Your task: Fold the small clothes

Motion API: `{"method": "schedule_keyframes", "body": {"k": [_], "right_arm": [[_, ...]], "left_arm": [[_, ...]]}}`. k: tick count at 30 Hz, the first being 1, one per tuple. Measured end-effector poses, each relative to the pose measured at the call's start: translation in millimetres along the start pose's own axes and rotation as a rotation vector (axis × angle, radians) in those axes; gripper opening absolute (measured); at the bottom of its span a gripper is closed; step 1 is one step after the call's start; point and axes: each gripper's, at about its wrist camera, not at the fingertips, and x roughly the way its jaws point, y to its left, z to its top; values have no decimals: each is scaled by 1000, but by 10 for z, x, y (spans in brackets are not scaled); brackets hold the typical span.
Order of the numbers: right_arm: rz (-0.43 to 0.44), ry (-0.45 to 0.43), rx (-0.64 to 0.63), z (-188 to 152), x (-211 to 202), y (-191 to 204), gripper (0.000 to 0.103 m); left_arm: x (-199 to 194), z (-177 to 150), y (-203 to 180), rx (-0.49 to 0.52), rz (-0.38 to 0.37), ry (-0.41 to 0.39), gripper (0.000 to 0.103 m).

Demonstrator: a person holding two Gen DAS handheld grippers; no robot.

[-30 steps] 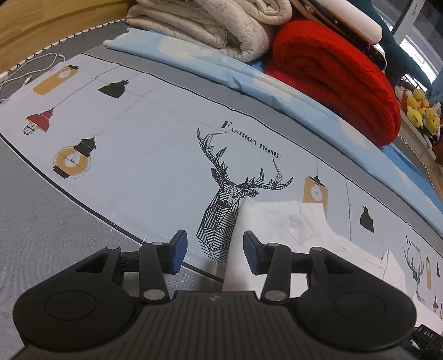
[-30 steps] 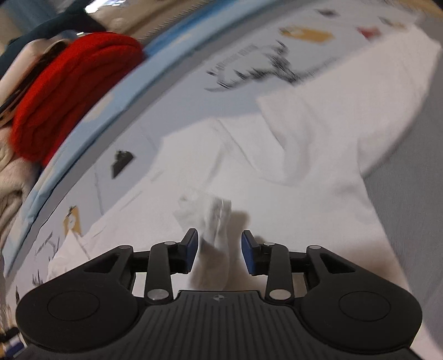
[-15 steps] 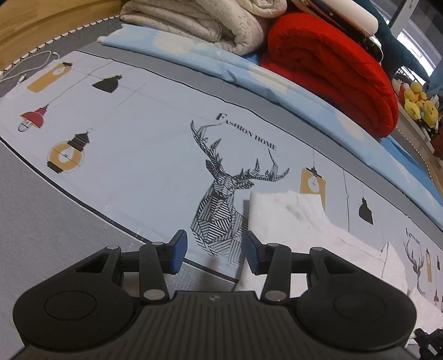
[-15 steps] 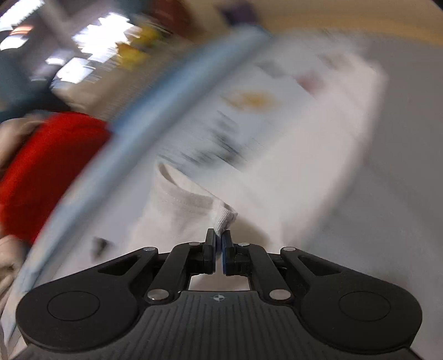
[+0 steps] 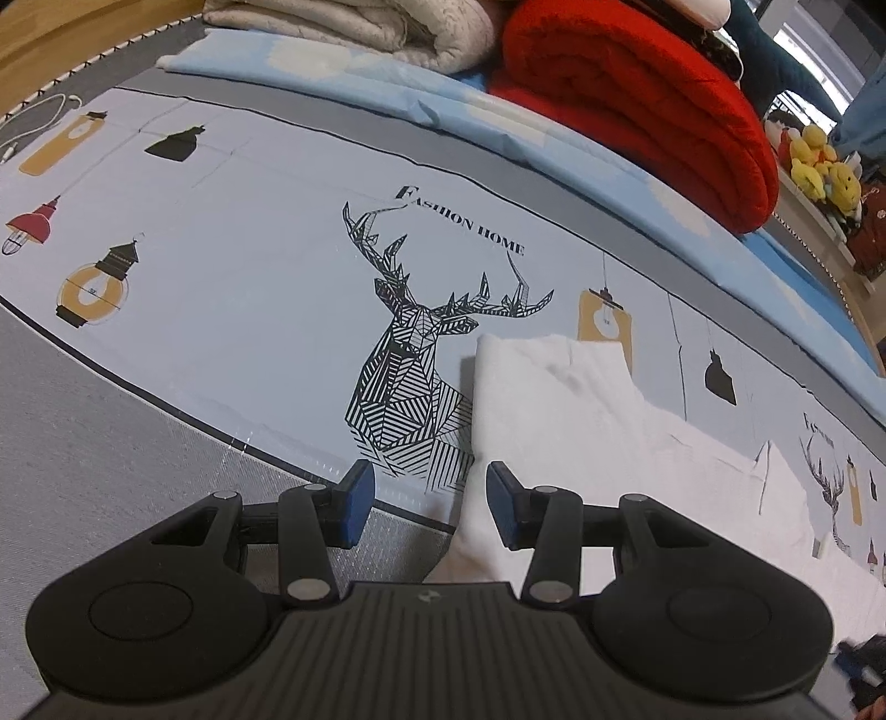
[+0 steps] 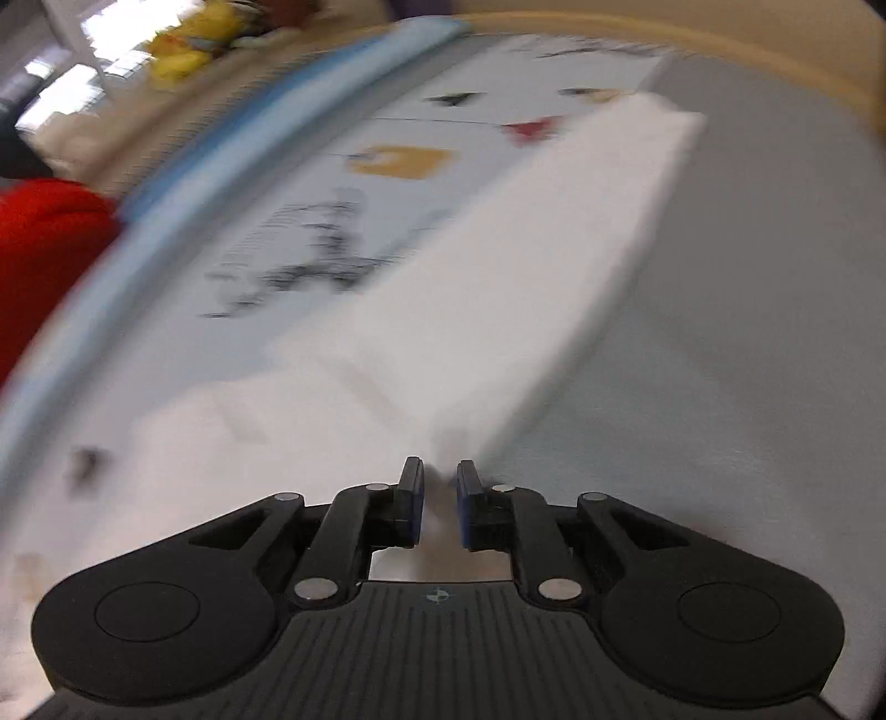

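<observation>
A small white garment [image 5: 581,410] lies on the printed sheet, partly folded, stretching right from the deer print. My left gripper [image 5: 423,501] is open and empty, low over the garment's near-left edge. In the blurred right wrist view the garment [image 6: 526,266] runs as a long white folded strip away from me. My right gripper [image 6: 439,501] has its jaws a narrow gap apart with a fold of the white cloth lying between them; the pads do not clearly press it.
A pale blue sheet [image 5: 249,232] with deer and lantern prints covers the grey mat [image 5: 83,432]. A red rolled blanket [image 5: 637,94], a beige blanket [image 5: 360,22] and yellow plush toys [image 5: 819,160] sit along the far side.
My right gripper shut on a garment edge, swept it across over the garment, and its jaws have now parted slightly. My left gripper drifted back a little, staying open.
</observation>
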Motion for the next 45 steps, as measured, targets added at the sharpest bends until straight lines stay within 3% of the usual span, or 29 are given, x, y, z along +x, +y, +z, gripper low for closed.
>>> {"method": "schedule_keyframes", "body": {"k": [2, 5, 8, 10, 11, 12, 14, 18, 21, 23, 25, 30, 34, 36, 39, 41, 43, 45], "right_arm": [[51, -59, -17, 38, -91, 14, 14], [221, -155, -61, 112, -246, 114, 14], [317, -45, -82, 124, -122, 185, 15], [302, 22, -104, 58, -29, 242, 15], [301, 47, -114, 30, 13, 258, 15], [303, 71, -126, 18, 44, 267, 15], [305, 115, -142, -7, 87, 291, 15], [240, 174, -148, -118, 133, 308, 15], [196, 217, -130, -223, 187, 223, 15], [192, 215, -129, -233, 165, 197, 15], [203, 203, -145, -226, 141, 203, 15], [196, 233, -125, -226, 258, 138, 15], [195, 217, -148, -194, 193, 191, 16], [229, 188, -143, -169, 122, 203, 17], [262, 162, -177, -148, 77, 237, 23], [247, 212, -145, -147, 174, 178, 25], [213, 273, -97, -155, 294, 67, 22], [228, 278, -75, -82, 278, 29, 23]], "left_arm": [[12, -12, -12, 4, -9, 6, 49], [84, -73, -20, 13, -43, 42, 49], [227, -170, 16, 19, -53, 115, 48], [313, -224, 43, 27, -58, 161, 44], [354, -255, 41, 47, -66, 185, 35], [389, -286, 27, 78, -71, 206, 18], [422, -334, 32, 143, -61, 212, 14], [350, -313, -29, 161, -31, 199, 13], [175, -232, -208, 218, -4, 92, 13], [122, -204, -280, 225, -41, 56, 13], [161, -209, -329, 224, -72, 66, 13], [461, -326, -241, 204, -29, 164, 14], [322, -285, -346, 223, -22, 116, 17], [244, -295, -449, 251, -50, 79, 28], [341, -375, -472, 248, -62, 132, 30], [469, -452, -448, 259, -17, 181, 30], [456, -458, -467, 271, -13, 167, 30], [346, -430, -522, 288, -22, 128, 35]]}}
